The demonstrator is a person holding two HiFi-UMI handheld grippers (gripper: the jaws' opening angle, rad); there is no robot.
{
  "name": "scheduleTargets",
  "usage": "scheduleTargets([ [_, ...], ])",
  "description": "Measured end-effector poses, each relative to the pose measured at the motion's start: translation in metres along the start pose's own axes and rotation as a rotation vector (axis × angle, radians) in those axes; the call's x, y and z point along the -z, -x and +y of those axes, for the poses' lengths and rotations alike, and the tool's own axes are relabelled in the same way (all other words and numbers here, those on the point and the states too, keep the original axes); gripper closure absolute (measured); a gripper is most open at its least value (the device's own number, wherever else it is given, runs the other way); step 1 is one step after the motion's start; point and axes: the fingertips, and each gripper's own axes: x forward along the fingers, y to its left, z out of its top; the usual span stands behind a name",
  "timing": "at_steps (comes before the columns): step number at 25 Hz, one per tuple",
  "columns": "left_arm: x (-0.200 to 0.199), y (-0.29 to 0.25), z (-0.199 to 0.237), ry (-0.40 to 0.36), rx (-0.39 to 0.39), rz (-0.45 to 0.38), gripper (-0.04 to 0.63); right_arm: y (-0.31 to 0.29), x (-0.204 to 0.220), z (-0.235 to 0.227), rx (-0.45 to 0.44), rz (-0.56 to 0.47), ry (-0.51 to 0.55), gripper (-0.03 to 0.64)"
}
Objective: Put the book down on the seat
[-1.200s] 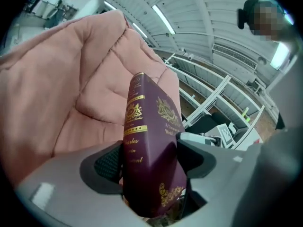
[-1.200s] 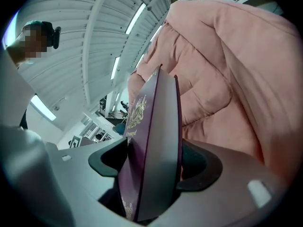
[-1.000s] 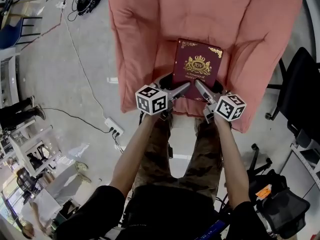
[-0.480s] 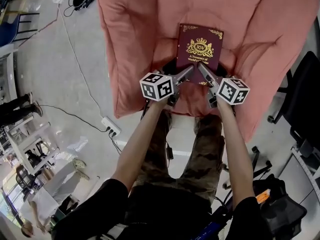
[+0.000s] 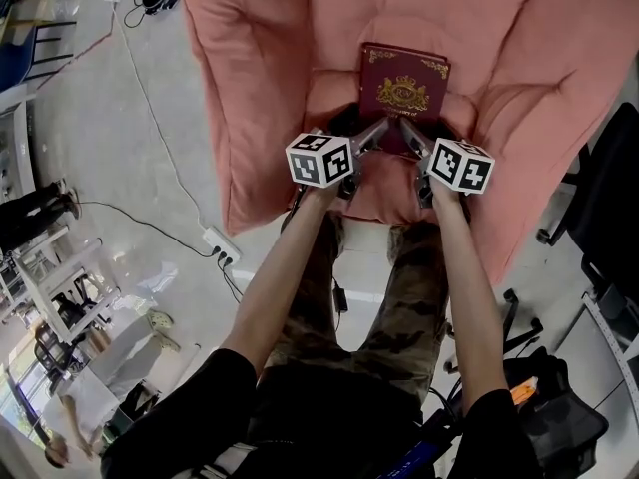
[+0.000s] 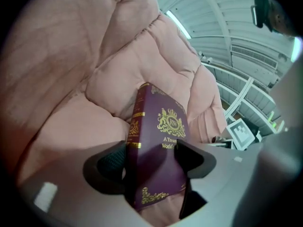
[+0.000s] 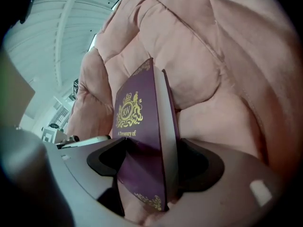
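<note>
Book (image 5: 404,86) status: not down yet, by the look of it. Pinched at its near lower edge from both sides, with the left hand-held gripper (image 5: 371,138) clamped on the spine-side corner and the right hand-held gripper (image 5: 411,138) clamped on the page-edge corner. Held cover-up and tilted, right over the pink padded seat (image 5: 270,98), far edge pointing toward the backrest cushions (image 5: 300,18). Hard to tell whether the bottom edge already touches the padding; looks very close in both gripper views, pink cushion directly beneath. So, roughly: carried over and lined up, done; laid flat and let go, still to do. Probably just needs easing back onto the cushion, then releasing on both sides and backing out. Compared with a second ago: pushed further in over the seat, higher in the head view, and looking shorter, so likely tipped more steeply or sunk lower toward the padding. Same grip on both corners throughout.
</note>
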Motion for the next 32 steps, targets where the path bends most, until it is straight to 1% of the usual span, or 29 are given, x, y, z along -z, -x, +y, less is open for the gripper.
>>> scheduleTargets([
  [3,0.007,0.005,0.001,-0.052,-0.021,0.043,0.277,0.003,0.001,0.003,0.05,0.01,0.036,0.243],
  [4,0.008,0.007,0.001,-0.058,-0.025,0.05,0.28,0.005,0.001,0.004,0.076,0.011,0.051,0.243],
  [6,0.01,0.012,-0.002,-0.049,-0.025,0.06,0.282,0.013,0.001,0.001,0.157,0.013,0.085,0.245],
  [7,0.013,0.015,-0.004,-0.041,-0.024,0.067,0.282,0.019,0.002,-0.002,0.207,0.013,0.1,0.257],
  [9,0.017,0.023,-0.01,-0.031,-0.024,0.079,0.282,0.036,0.006,-0.011,0.286,0.01,0.107,0.31],
  [10,0.02,0.029,-0.013,-0.026,-0.027,0.083,0.283,0.045,0.01,-0.015,0.305,0.009,0.097,0.343],
  [11,0.022,0.036,-0.016,-0.021,-0.031,0.086,0.286,0.053,0.015,-0.016,0.308,0.008,0.084,0.352],
  [12,0.024,0.043,-0.019,-0.015,-0.035,0.088,0.288,0.062,0.019,-0.016,0.302,0.004,0.074,0.373],
  [14,0.03,0.056,-0.028,-0.006,-0.038,0.098,0.289,0.079,0.026,-0.01,0.283,-0.007,0.078,0.461],
  [15,0.034,0.062,-0.033,-0.005,-0.036,0.104,0.29,0.088,0.029,-0.004,0.275,-0.012,0.089,0.477],
  [18,0.038,0.082,-0.049,-0.026,-0.038,0.11,0.299,0.106,0.034,0.018,0.259,-0.035,0.132,0.481],
  [22,0.039,0.11,-0.077,-0.07,-0.03,0.103,0.342,0.134,0.03,0.05,0.256,-0.094,0.21,0.542],
  [26,0.027,0.138,-0.112,-0.11,-0.002,0.104,0.378,0.161,0.019,0.09,0.224,-0.129,0.271,0.562],
  [28,0.017,0.157,-0.128,-0.134,-0.001,0.1,0.398,0.176,0.014,0.116,0.178,-0.143,0.285,0.568],
  [31,0.008,0.188,-0.149,-0.181,-0.019,0.122,0.423,0.205,0.005,0.161,0.062,-0.186,0.286,0.595],
  [32,0.004,0.198,-0.155,-0.201,-0.029,0.128,0.432,0.217,0.001,0.175,0.042,-0.199,0.292,0.595],
])
